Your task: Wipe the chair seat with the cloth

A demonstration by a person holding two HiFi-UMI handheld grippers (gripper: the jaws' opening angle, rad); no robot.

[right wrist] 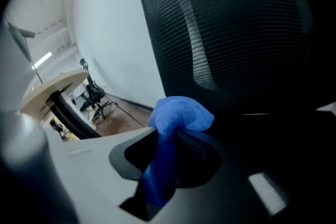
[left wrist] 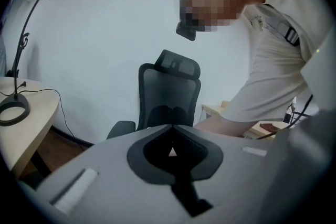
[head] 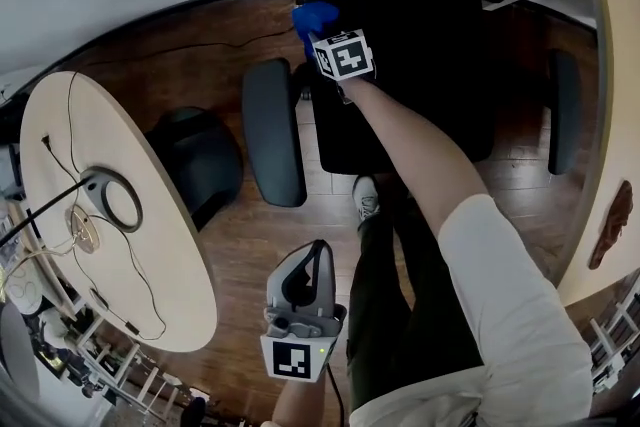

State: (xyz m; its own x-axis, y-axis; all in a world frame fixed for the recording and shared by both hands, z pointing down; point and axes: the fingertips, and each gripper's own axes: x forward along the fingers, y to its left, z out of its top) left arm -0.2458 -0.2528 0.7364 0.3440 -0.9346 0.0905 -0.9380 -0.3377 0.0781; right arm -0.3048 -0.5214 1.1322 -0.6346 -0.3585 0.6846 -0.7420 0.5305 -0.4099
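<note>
A black office chair stands at the top of the head view, its seat (head: 450,105) between two armrests (head: 272,130). My right gripper (head: 314,33) reaches over the seat's back left corner, shut on a blue cloth (head: 313,16). In the right gripper view the cloth (right wrist: 176,118) bunches out between the jaws of the right gripper (right wrist: 168,134), close to the mesh backrest (right wrist: 226,23). My left gripper (head: 318,253) hangs low near my legs, shut and empty. In its own view the left gripper (left wrist: 172,127) points at the chair (left wrist: 169,92) from a distance.
A round wooden table (head: 150,265) with a ring lamp (head: 110,198) and cables fills the left. A black rounded object (head: 195,160) sits on the wood floor beside it. Another desk edge (head: 600,165) runs down the right. My leg and shoe (head: 366,198) stand before the chair.
</note>
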